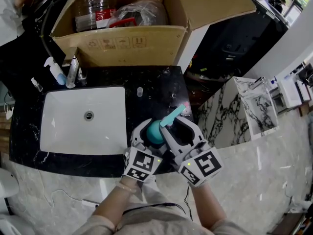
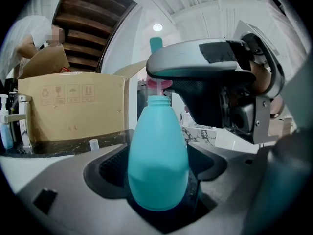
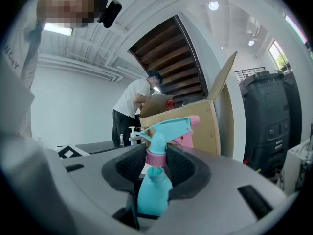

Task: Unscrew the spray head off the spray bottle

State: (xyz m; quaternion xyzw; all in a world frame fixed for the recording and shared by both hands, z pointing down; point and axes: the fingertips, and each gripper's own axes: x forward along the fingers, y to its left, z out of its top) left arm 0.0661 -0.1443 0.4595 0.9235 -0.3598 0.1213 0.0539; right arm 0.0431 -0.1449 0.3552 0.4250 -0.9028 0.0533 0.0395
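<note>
You held both grippers close together, nearly level, over the front right corner of the countertop (image 1: 156, 84), just right of the sink (image 1: 63, 116). Your left gripper (image 1: 146, 137) clamped the spray bottle (image 2: 157, 160) by its teal body. Your right gripper (image 1: 178, 129) pinched the pink collar (image 3: 156, 157) of the spray head (image 3: 166, 129). At the back edge, the open cardboard box (image 1: 122, 45) held clear plastic bottles (image 1: 95, 9). The bottle stood upright, its nozzle pointing toward the back right corner.

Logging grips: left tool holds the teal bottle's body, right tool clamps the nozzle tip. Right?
No. The right tool clamps the pink collar below the spray head instead; the right gripper view shows it. The left tool does hold the bottle.
</note>
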